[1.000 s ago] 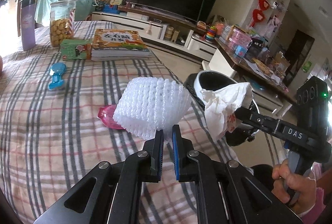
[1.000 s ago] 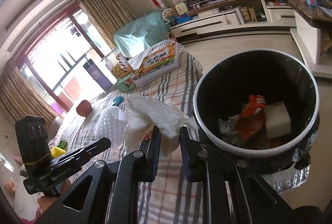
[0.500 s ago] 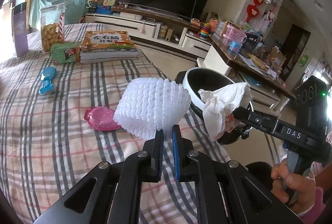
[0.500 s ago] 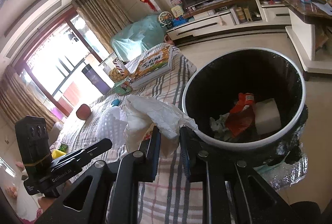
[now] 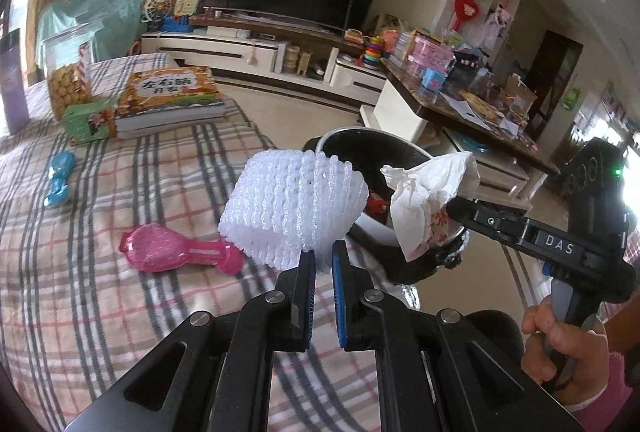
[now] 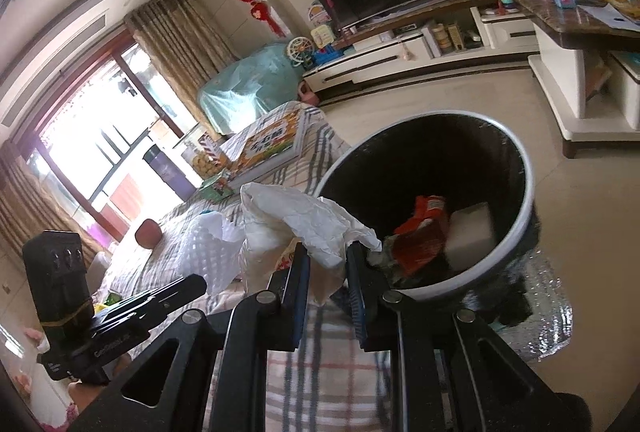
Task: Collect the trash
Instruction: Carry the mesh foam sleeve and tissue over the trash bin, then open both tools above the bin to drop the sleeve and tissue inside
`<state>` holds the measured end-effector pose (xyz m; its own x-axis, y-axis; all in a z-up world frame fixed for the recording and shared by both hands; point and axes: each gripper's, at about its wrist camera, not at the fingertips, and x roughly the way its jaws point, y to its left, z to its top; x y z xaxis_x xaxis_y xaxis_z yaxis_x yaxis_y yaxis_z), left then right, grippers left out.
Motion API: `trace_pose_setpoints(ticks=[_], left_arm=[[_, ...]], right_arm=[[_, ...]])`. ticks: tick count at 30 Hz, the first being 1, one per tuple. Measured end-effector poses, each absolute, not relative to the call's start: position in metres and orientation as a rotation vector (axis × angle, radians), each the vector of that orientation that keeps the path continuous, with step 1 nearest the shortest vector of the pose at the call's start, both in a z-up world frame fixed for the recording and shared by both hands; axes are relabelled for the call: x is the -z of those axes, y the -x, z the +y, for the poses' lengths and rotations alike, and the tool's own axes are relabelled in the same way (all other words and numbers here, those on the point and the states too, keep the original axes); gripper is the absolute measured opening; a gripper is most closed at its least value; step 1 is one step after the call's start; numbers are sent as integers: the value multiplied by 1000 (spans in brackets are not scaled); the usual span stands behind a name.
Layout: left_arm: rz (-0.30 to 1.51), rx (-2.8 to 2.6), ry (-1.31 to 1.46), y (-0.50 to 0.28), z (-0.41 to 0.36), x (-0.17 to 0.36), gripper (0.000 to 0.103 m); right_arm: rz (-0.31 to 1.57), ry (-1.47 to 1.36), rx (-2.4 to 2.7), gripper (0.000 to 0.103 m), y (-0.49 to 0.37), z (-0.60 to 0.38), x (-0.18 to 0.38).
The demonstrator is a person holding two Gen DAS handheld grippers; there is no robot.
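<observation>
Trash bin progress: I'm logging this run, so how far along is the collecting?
Partly done. The trash bin already holds an orange wrapper and a white block. In hand: the left gripper grips white foam netting, and the right gripper grips crumpled tissue by the rim; neither is dropped yet. Whether the pink paddle on the plaid cloth is trash is unclear.

A plaid-covered table (image 5: 80,292) before us.
On its checked cloth we see a pink plastic paddle-shaped brush (image 5: 176,254), a blue toy (image 5: 59,176), thick orange books (image 5: 168,100), a green carton (image 5: 90,122) and a clear snack jar (image 5: 68,72).
</observation>
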<state>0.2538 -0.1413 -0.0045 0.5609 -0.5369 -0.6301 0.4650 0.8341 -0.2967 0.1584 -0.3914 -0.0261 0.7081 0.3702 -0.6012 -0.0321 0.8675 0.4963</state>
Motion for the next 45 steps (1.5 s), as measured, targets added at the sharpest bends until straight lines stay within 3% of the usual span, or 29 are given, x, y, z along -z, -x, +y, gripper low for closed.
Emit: trace_pose_setpoints(ticks=[45], left_arm=[[815,688,-10,-319,-254,6,7]], right_arm=[[774,-448,-72,22,-198,-451,29]])
